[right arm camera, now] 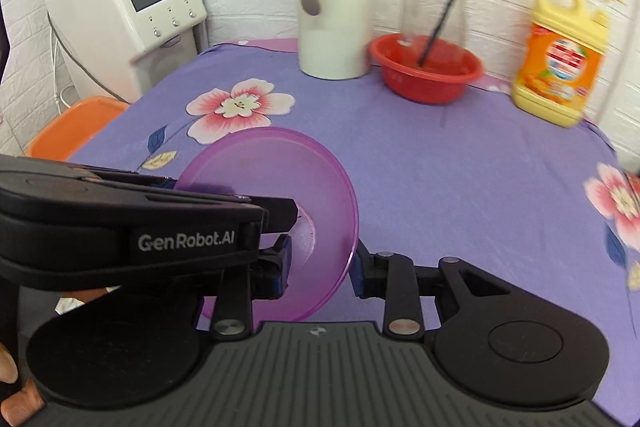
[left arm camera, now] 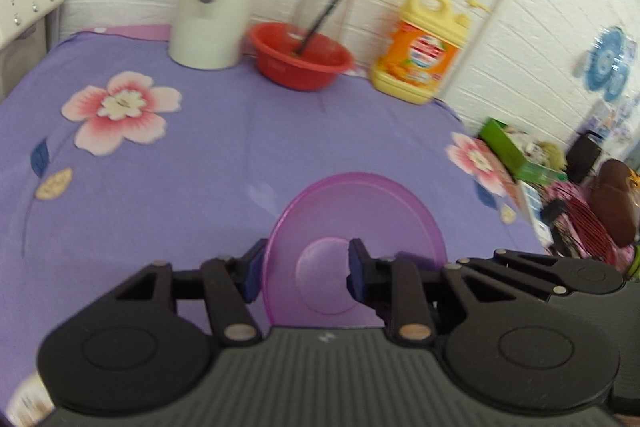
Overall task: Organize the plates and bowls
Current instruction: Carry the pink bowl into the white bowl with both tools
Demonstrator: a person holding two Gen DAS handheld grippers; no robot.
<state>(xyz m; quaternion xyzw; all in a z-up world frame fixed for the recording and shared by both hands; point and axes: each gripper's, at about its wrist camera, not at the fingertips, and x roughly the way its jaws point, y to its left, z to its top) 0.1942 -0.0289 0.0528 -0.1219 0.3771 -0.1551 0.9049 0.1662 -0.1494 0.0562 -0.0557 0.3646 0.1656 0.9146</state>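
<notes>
A translucent purple bowl (left arm camera: 356, 227) is held tilted above the purple flowered tablecloth (left arm camera: 224, 155). My left gripper (left arm camera: 304, 271) straddles its left rim, one blue pad outside and one inside the bowl. In the right wrist view the same bowl (right arm camera: 276, 183) stands on edge, and my right gripper (right arm camera: 320, 263) straddles its right rim with a pad on each side. The left gripper's body (right arm camera: 132, 227) reaches in from the left and covers the bowl's left part. Whether the pads press on the wall is not clear.
At the back of the table stand a white thermos jug (right arm camera: 336, 7), a red basin (right arm camera: 428, 67) holding a glass jar and a dark stick, and a yellow detergent bottle (right arm camera: 560, 55). A white appliance (right arm camera: 128, 11) and an orange stool (right arm camera: 76, 123) are left of the table.
</notes>
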